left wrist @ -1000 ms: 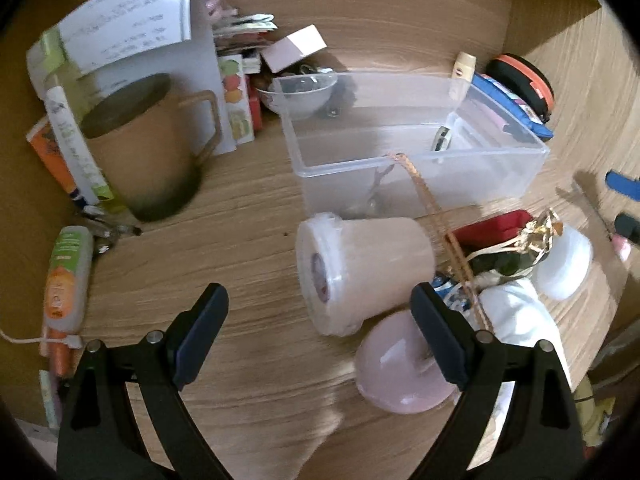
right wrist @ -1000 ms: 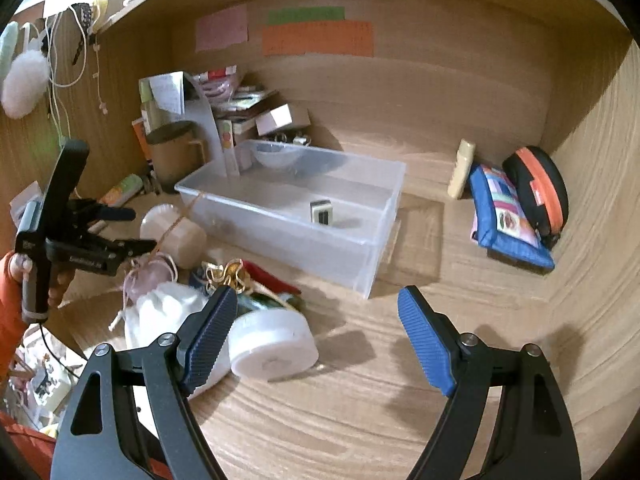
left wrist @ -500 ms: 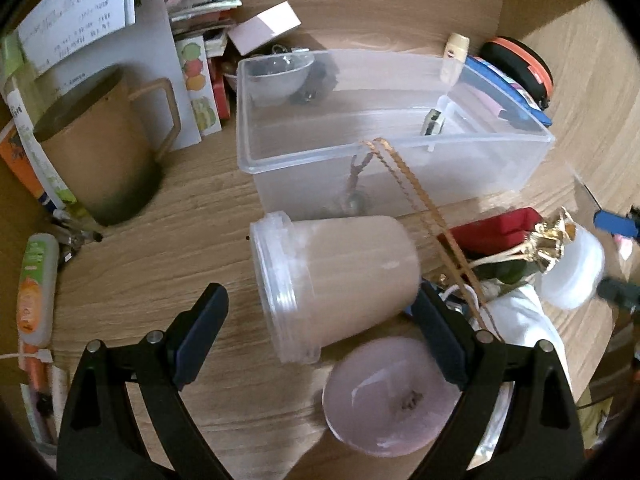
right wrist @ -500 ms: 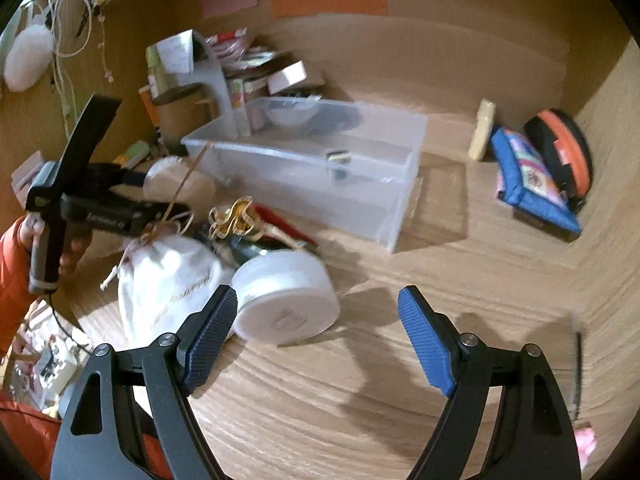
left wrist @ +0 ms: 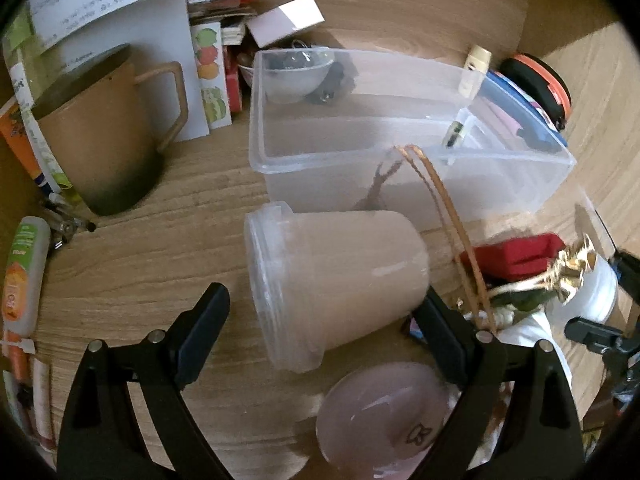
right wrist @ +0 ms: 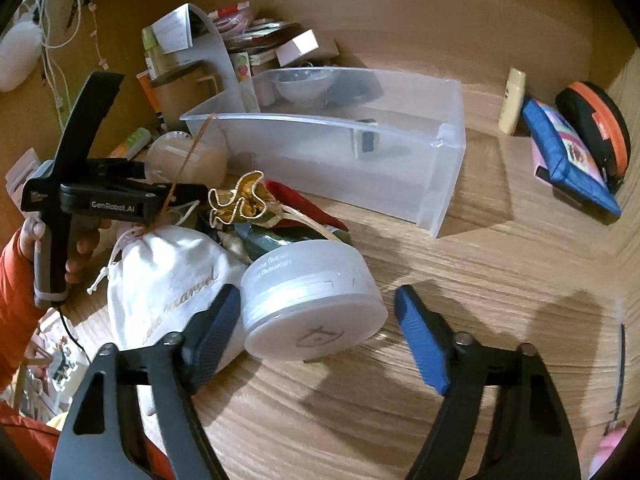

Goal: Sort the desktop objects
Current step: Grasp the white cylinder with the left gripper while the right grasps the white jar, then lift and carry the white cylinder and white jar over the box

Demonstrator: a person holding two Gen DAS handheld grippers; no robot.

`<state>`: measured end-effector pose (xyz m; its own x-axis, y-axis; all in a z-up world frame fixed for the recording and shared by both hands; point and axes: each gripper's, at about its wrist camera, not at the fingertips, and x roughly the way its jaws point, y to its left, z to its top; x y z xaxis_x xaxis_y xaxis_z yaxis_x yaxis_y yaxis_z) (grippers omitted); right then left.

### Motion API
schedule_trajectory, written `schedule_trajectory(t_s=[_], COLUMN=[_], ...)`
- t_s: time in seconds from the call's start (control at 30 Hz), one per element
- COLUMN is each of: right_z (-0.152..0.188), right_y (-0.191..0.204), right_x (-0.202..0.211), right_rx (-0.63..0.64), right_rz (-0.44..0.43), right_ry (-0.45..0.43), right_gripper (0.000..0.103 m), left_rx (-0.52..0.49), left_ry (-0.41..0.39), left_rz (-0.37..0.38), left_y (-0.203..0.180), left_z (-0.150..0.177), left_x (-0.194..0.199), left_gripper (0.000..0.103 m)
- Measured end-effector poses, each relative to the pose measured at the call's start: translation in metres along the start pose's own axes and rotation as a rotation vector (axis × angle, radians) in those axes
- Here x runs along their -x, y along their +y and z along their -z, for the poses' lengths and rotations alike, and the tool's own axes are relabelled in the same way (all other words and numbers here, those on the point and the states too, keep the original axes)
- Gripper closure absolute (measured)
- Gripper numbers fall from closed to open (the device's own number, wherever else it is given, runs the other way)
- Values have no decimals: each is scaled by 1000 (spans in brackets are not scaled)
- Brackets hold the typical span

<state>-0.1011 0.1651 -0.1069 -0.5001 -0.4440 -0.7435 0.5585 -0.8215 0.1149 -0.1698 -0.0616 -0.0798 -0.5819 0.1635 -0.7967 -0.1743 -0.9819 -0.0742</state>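
The clear plastic bin (left wrist: 400,152) lies straight ahead of both grippers, open-topped, with one small dark clip-like item (right wrist: 366,140) standing inside near its far wall; the rest looks bare. Nearer, a frosted tumbler (left wrist: 336,280) lies on its side between the fingers of the left gripper (left wrist: 324,320), its rim toward the left finger; the jaws stand wide, and whether the right pad touches its base cannot be told. A pink lid (left wrist: 384,416) lies just under that gripper. The right gripper (right wrist: 318,326) is closing around a squat white jar (right wrist: 316,300), tilted onto its edge, pads not yet pressing it. A white drawstring pouch (right wrist: 168,276) sits just left.
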Motion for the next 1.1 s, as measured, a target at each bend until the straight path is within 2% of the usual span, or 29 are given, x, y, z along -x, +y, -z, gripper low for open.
schedule_trajectory(t_s=[0.07, 0.27, 0.33, 0.5, 0.63, 1.1], right_z=[1, 3, 3, 3, 1, -10], right_y=[0, 1, -1, -5, -4, -1], right_x=[-1, 0, 3, 15, 24, 52], right_rx=[-2, -10, -26, -38, -32, -34], right_rz=[0, 3, -8, 6, 7, 21], right_ry=[-4, -10, -18, -55, -76, -135], right_gripper=[38, 38, 38, 38, 38, 38], left_rx=[4, -3, -5, 15, 41, 145], left_ry=[2, 0, -14, -36, -53, -118], left_rz=[18, 3, 4, 1, -34, -51], left_y=[-1, -3, -1, 15, 29, 61], left_z=[-1, -3, -3, -1, 0, 9], left_x=[-1, -4, 0, 9, 17, 53], left_gripper=[19, 22, 30, 35, 36, 37])
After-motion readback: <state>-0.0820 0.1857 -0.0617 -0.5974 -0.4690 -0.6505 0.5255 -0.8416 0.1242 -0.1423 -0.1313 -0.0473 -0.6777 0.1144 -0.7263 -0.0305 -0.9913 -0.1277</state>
